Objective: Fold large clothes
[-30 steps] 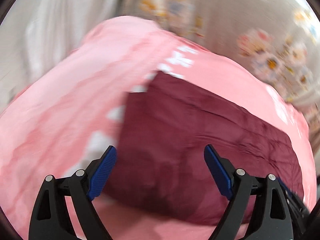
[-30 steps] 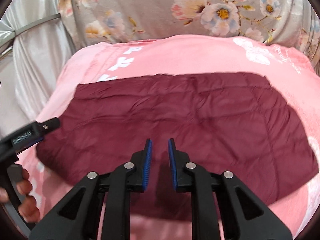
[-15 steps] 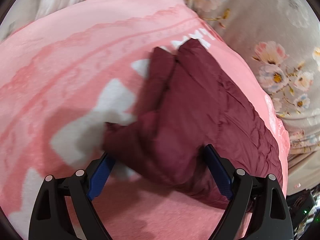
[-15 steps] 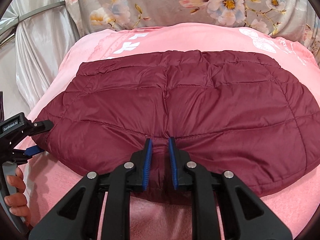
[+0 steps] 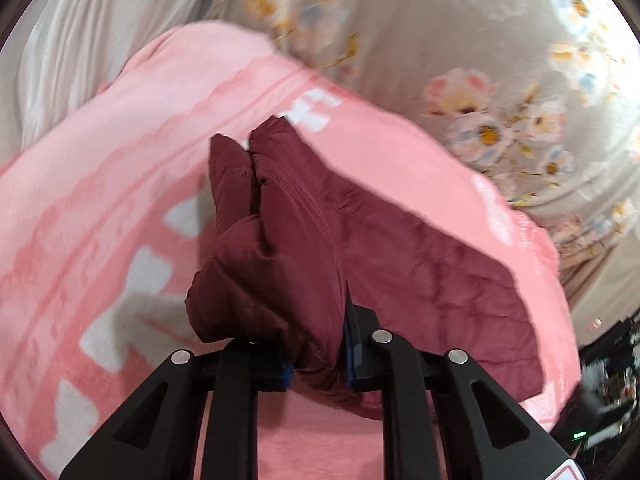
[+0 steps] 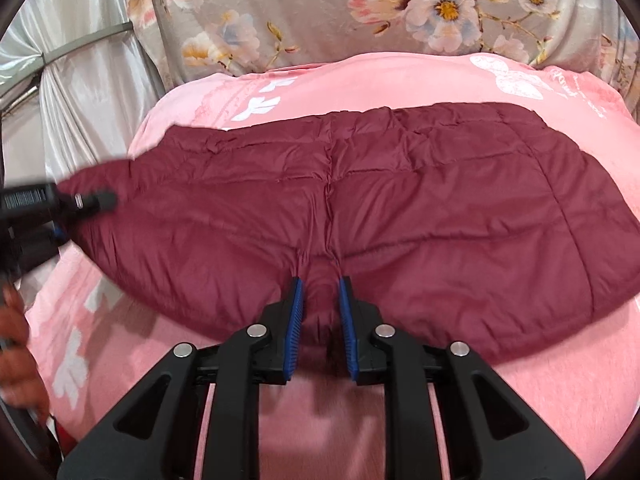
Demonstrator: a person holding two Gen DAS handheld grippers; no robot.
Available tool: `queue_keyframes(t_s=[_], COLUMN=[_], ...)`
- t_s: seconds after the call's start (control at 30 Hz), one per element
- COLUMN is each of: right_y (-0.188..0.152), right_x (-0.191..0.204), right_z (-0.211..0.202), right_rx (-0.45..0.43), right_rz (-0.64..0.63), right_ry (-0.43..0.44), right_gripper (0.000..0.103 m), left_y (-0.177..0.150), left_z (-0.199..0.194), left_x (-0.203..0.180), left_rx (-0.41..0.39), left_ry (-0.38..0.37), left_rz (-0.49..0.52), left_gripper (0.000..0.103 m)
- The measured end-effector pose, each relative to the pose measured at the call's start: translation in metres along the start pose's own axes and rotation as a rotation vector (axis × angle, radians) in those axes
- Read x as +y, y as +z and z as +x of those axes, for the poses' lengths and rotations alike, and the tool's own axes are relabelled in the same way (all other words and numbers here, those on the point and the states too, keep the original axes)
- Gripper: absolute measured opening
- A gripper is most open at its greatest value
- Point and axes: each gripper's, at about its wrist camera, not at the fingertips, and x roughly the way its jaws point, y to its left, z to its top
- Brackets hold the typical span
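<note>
Jacket [image 6: 400,208] is the maroon quilted puffy kind, spread wide across my pink blanket [image 6: 400,84], which has white prints on it. My right gripper [image 6: 320,312] has its blue pads clamped on a pinch of the near hem, right around the centre seam, and you can see the fabric puckering up between them. My left gripper [image 5: 316,356] is closed on the left end of the jacket [image 5: 420,280], with a fat bunch of the material squeezed between the fingers and spilling over the top of them; the left pad is mostly buried under it. In the right wrist view that left gripper [image 6: 84,202] shows up at the far left edge, holding the jacket's corner up off the blanket a bit, with my hand [image 6: 16,344] underneath on the handle. Behind the blanket there's a grey floral sheet [image 6: 360,12], and some shiny silver curtain [image 6: 80,92] off to the left. Left wrist view is kinda blurry.
</note>
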Motion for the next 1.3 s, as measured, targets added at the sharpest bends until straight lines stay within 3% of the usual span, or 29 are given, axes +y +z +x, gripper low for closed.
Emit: queue_keyframes(t_s=[0.13,0.3,0.47,0.6,0.8,0.87,0.97,1.0,1.1,1.17,1.3], right_y=[-0.002,0.002,-0.007,-0.019,-0.025,-0.022,-0.009,-0.004,0.022,0.048,0.095], right_x=[-0.006,-0.03,-0.068,-0.104,-0.148,-0.155,-0.159,-0.159,-0.158,-0.157,-0.165], right_z=[0.005,-0.022,-0.061,-0.087,-0.112,-0.119,-0.129,-0.131,-0.136,-0.133,-0.112], right_rx=[0.012,-0.003,-0.053,-0.071,-0.105,-0.129,-0.186,-0.205,-0.26,-0.277,-0.248], right_rz=[0.025,0.111,0.174,0.222,0.328,0.341,0.33,0.324,0.299,0.303,0.405], right_ry=[0.028,0.081,0.014,-0.083,-0.155,-0.162,-0.169,-0.168,-0.12,-0.056,0.092], right_gripper=[0.018,0.019,0.019,0.019,0.019,0.022,0.048,0.052,0.054,0.055,0.057], left_y=[0.011,0.012,0.0,-0.026,-0.082,-0.086,-0.076,-0.069,-0.05,-0.034,-0.009], left_z=[-0.012,-0.019,0.001,0.036,0.092,0.087,0.069,0.06,0.038,0.029,0.031], left_x=[-0.052,-0.123,-0.189,-0.231,-0.254,-0.254,-0.244,-0.238,-0.222,-0.215,-0.199], left_rx=[-0.032,-0.054,0.002,0.105,0.377,0.369,0.351,0.33,0.245,0.178,0.098], left_ry=[-0.042,-0.107,-0.184,-0.225,-0.267,-0.272,-0.333,-0.35,-0.337,-0.287,-0.076], left_rz=[0.113,0.262,0.358,0.411,0.394,0.399,0.362,0.337,0.304,0.288,0.283], left_gripper=[0.012,0.012,0.012,0.014,0.025,0.027,0.051,0.061,0.068,0.072,0.072])
